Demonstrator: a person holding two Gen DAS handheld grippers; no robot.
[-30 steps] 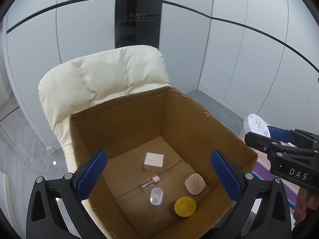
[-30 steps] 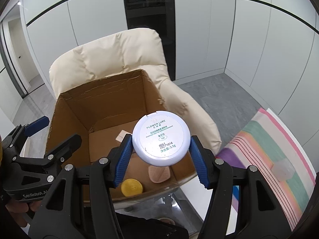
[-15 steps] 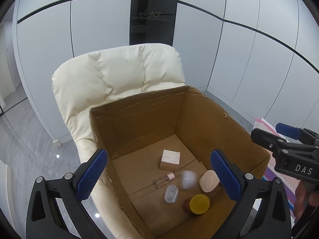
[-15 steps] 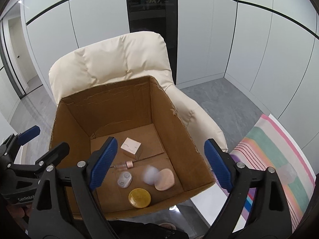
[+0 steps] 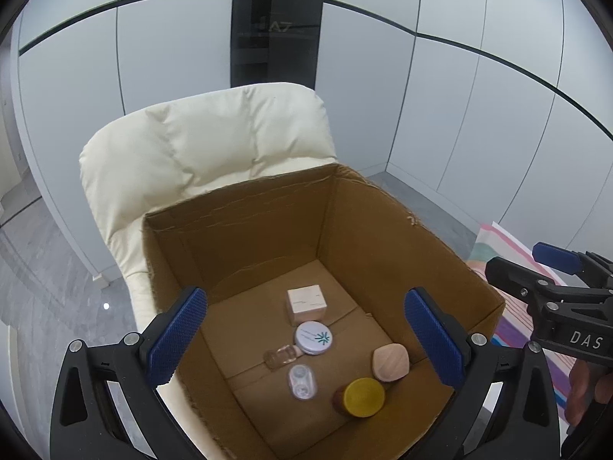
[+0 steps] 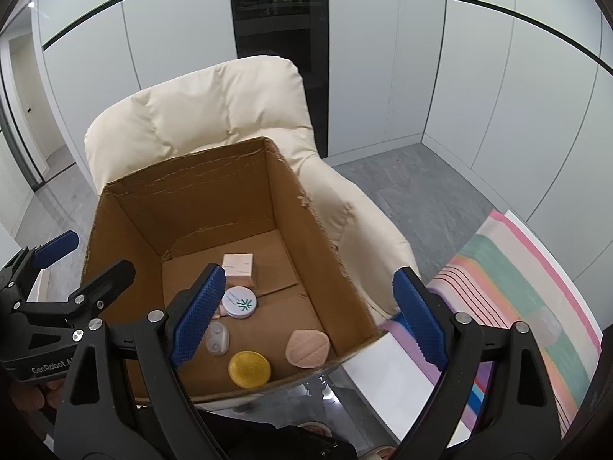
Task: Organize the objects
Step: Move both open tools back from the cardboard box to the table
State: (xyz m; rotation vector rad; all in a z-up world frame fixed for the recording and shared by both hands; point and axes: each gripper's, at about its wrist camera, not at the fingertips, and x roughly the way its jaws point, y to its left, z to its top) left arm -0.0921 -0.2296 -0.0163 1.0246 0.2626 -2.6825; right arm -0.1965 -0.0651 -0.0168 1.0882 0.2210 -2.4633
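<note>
While both tools hovering over cardboard box (image 6: 306, 230), right tool (image 6: 306, 308) gaping empty, left tool (image 5: 306, 335) likewise; white compact (image 6: 239, 302) lying inside, 6 o'clock of pink carton (image 6: 238, 266).

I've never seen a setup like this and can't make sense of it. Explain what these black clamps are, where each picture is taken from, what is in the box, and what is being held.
There is no robot here. A person holds a hand-held two-finger clamp in each hand, and each clamp carries a wide-angle camera looking forward along its blue-padded fingers.

One picture is from the left gripper, the other from the right gripper; each also catches the other clamp at its edge. Both are open and hold nothing.

Both look down into a cardboard box sitting on a cream armchair. In the box lie a small pink carton, a round white tin, a small clear bottle, a clear contact lens case, a pink compact and a jar with a yellow lid. A striped cloth lies to the right.
</note>
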